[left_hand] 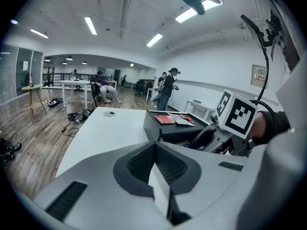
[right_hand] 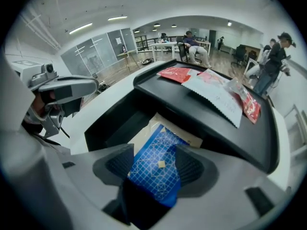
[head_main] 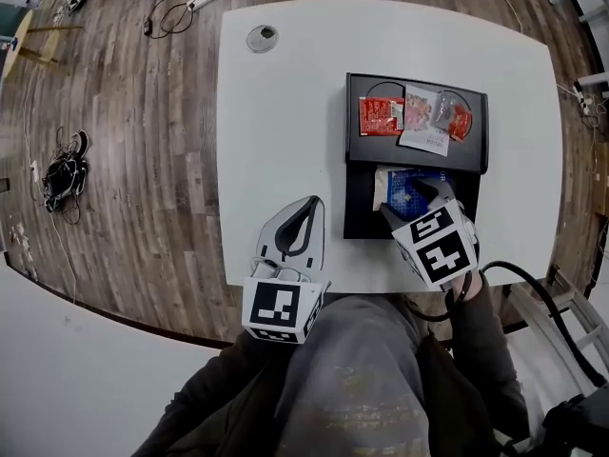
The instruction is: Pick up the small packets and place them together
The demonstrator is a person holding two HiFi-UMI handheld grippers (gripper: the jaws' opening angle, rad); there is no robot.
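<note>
Carefully, with my right gripper (right_hand: 154, 172) jaws wide apart astride the blue packet (right_hand: 152, 152) at lower centre, I'd sink lower, pinch its middle squarely, then lift it toward the red packets (right_hand: 178, 74) at upper centre, my left gripper (left_hand: 154, 162) jaws together and idle.

The left gripper (left_hand: 154, 146) is seen with its jaws closed together and nothing held between them, above a white table (left_hand: 103, 128). Beyond it, red packets (left_hand: 165, 119) and a white packet (left_hand: 183, 120) are laid on top of a black tray (left_hand: 156, 131).
</note>
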